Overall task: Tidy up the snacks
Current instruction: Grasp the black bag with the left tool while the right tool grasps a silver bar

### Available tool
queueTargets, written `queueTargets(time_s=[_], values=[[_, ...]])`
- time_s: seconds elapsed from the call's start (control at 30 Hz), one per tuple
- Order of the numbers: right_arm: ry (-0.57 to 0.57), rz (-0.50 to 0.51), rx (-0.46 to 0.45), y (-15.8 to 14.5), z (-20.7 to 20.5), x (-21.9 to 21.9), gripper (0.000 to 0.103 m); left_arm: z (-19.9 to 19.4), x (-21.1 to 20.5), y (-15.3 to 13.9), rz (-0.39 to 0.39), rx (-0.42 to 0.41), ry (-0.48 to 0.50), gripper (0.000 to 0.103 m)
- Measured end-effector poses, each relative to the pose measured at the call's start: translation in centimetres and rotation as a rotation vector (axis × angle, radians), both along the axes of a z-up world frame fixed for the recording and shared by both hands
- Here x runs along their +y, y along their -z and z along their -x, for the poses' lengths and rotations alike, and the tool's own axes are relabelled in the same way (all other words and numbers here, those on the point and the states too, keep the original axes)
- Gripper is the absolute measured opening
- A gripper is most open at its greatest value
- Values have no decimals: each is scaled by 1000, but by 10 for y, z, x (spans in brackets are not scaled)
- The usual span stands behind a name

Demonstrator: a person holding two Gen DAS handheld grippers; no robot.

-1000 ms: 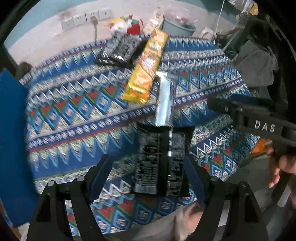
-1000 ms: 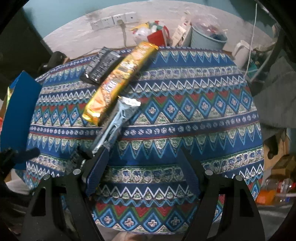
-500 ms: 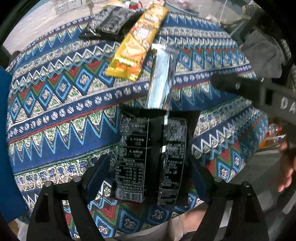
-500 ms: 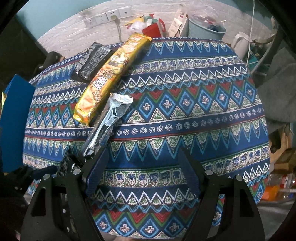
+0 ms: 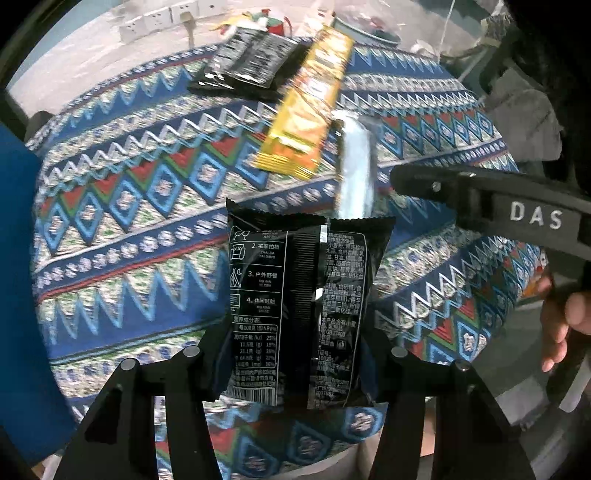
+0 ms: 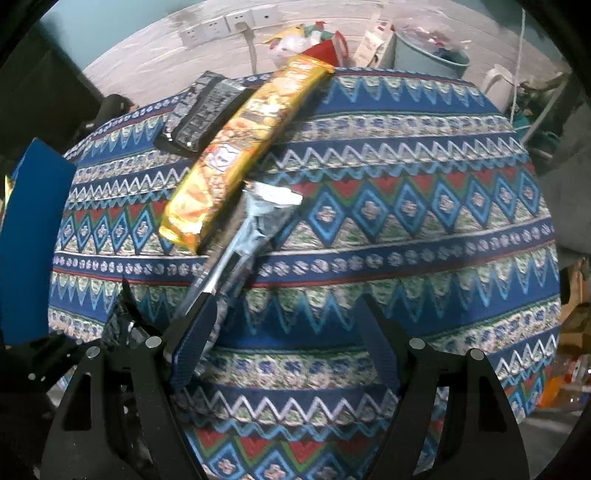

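My left gripper (image 5: 295, 354) is shut on a black snack packet (image 5: 303, 295) with white print and holds it above the patterned tablecloth (image 5: 129, 229). A long yellow snack pack (image 5: 310, 107) and a silver wrapper (image 5: 354, 166) lie beyond it, with two black packets (image 5: 251, 66) at the far edge. My right gripper (image 6: 284, 332) is open and empty above the cloth (image 6: 406, 206), with the silver wrapper (image 6: 251, 236) by its left finger. The yellow pack (image 6: 243, 144) and black packets (image 6: 207, 110) lie farther left. My right gripper's arm shows in the left wrist view (image 5: 498, 210).
A blue panel (image 5: 18, 258) stands at the table's left edge and shows in the right wrist view (image 6: 29, 243). Behind the table are wall sockets (image 6: 229, 22), a red bag (image 6: 325, 48), a bin (image 6: 428, 55) and a white kettle (image 6: 498, 81).
My left gripper has carried the black packet forward over the table, nearer the silver wrapper. My right gripper has shifted slightly and stays open.
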State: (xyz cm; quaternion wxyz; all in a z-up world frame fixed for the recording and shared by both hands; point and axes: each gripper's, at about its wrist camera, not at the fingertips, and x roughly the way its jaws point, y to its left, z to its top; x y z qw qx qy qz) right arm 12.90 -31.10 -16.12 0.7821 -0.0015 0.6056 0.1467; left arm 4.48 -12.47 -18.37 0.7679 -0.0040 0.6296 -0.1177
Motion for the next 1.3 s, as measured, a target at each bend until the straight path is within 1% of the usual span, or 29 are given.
queueTargets(time_s=[0.13, 0.3, 0.57, 0.6, 0.63, 0.67, 0.73, 0.77, 0.8, 0.83, 0.9, 1.03, 1.3], values=[[-8, -18, -1, 5, -4, 14, 77, -2, 14, -2, -34, -15, -33, 57], [1, -11, -5, 16, -13, 28, 77, -4, 36, -4, -44, -12, -87, 57], [7, 12, 0, 33, -21, 44, 76, -5, 57, -9, -53, -24, -127, 57], [4, 17, -1, 34, -21, 46, 74, -5, 58, -10, -54, -23, -130, 57], [-2, 22, -3, 36, -21, 49, 69, -4, 61, -11, -54, -23, -132, 57], [-10, 28, -1, 39, -21, 53, 66, -5, 63, -11, -52, -23, -133, 57], [-33, 38, 6, 44, -20, 57, 56, -5, 62, -12, -53, -24, -134, 57], [-57, 64, -10, 45, -17, 61, 53, -5, 61, -13, -54, -24, -134, 57], [-85, 91, -23, 45, -16, 65, 41, -8, 56, -13, -54, -24, -134, 57], [-111, 118, -36, 45, -13, 68, 33, -8, 54, -13, -54, -25, -133, 57], [-129, 136, -45, 46, -8, 71, 29, -10, 51, -15, -55, -28, -131, 57], [-141, 152, -61, 42, 0, 64, 27, -13, 49, -22, -53, -43, -130, 57], [-133, 124, -121, 4, 15, 46, 27, -13, 53, -41, -61, -89, -131, 57]])
